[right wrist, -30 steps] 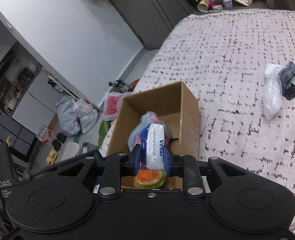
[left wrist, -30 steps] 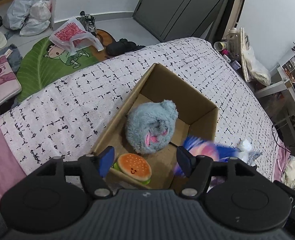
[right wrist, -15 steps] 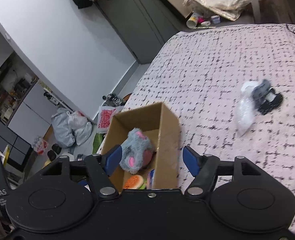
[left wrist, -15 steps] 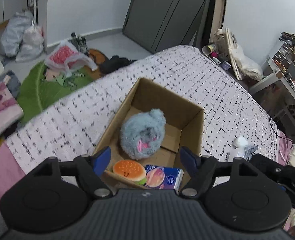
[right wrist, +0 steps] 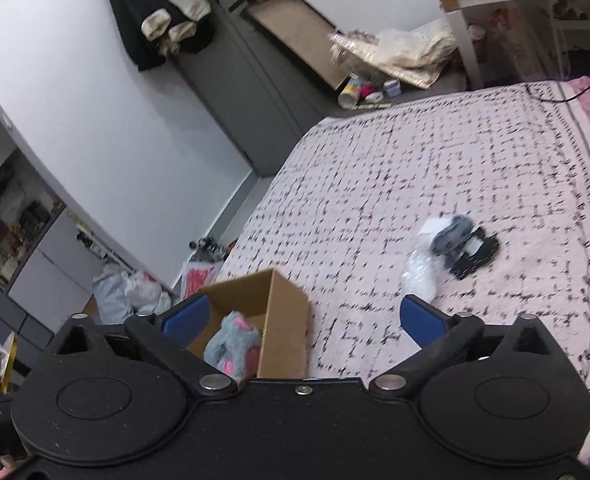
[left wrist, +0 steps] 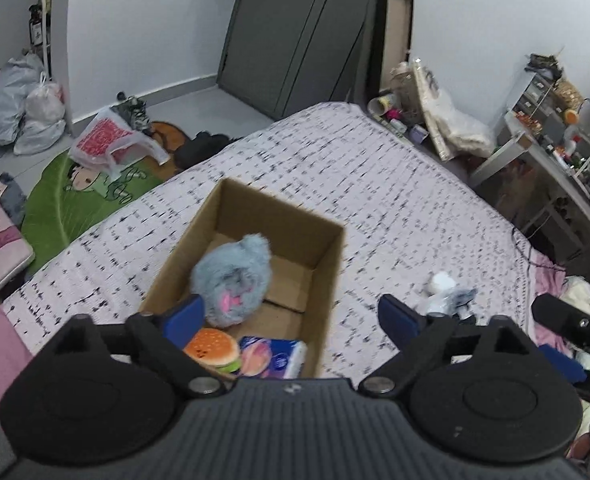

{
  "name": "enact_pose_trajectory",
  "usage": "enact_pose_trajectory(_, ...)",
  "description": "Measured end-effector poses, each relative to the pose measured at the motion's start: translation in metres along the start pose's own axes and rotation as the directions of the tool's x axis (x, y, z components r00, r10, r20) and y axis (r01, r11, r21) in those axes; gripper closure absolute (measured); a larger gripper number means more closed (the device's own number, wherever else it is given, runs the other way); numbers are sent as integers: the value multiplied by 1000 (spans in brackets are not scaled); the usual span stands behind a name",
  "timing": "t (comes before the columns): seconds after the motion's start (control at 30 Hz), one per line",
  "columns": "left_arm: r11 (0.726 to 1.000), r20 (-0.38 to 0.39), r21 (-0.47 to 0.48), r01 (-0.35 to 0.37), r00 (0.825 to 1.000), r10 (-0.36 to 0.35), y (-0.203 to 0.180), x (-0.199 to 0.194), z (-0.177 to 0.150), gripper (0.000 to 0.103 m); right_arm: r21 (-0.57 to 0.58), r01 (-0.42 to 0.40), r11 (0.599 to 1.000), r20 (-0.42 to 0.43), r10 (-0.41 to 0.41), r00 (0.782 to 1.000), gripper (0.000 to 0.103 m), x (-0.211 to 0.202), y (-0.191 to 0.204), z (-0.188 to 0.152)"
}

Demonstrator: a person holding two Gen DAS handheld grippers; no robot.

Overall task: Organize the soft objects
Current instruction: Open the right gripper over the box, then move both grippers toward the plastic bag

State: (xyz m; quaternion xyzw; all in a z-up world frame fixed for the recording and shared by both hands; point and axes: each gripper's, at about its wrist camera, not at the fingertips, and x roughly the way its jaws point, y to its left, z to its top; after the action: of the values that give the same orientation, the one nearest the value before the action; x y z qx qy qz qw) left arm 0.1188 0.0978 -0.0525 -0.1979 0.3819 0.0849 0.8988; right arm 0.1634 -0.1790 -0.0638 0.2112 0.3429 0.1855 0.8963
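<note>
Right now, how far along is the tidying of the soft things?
Done: grey plush, burger toy and tissue pack lie in the cardboard box. In hand: nothing; both claws have just opened, empty. Left: the bagged bundle on the bedspread.

Grey plush point(left wrist: 234, 280), burger point(left wrist: 213, 350), tissue pack point(left wrist: 273, 361) — boxed point(left wrist: 327, 276).

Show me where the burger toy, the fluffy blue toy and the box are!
burger toy point(left wrist: 211, 346), left wrist view, on its orange bun top.
fluffy blue toy point(left wrist: 233, 276), left wrist view, on its furry middle.
box point(left wrist: 329, 280), left wrist view, on its right wall.
</note>
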Motion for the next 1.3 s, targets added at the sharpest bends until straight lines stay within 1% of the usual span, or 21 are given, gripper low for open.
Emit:
enact_pose_trajectory(0.1, 1000, 26, 9, 10, 1000, -10, -11, -5, 0, 0, 4, -3, 1000, 14, 3, 1000, 0, -6, -9, 3)
enact_pose_trajectory(0.27, 999, 56, 40, 7, 998, -9, -29, -8, -2, 0, -28, 14, 1000, 46, -13, 999, 0, -15, -18, 7)
enact_pose_trajectory(0.37, 998, 92, 45, 45, 995, -49, -38, -12, -6, 0, -26, 5, 1000, 69, -4, 998, 0, -22, -24, 9)
enact_pose_trajectory(0.47, 996, 106, 65, 53, 993, -60, -49, -13, -9, 0, -14, 3, 1000, 84, -2, 996, 0, -27, -33, 12)
enact_pose_trajectory(0.53, 996, 94, 74, 48, 994, -54, -56, -12, -10, 0, -11, 11, 1000, 86, -10, 996, 0, -29, -38, 14)
enact_pose_trajectory(0.63, 995, 51, 89, 43, 998, -48, -65, -7, -13, 0, 30, 11, 999, 75, -14, 997, 0, -31, -51, 17)
enact_pose_trajectory(0.7, 993, 54, 112, 22, 998, -29, -72, -5, -14, 0, 52, 2, 999, 73, -6, 997, 0, -33, -60, 17)
enact_pose_trajectory(1.0, 988, 19, 154, 21, 1000, -24, -101, 3, -20, 0, 101, -21, 995, 71, 14, 997, 0, -35, -86, 19)
enact_pose_trajectory(1.3, 987, -22, 164, 6, 1000, -3, -119, 19, -24, 1, 137, -24, 990, 64, 15, 998, 0, -31, -104, 21)
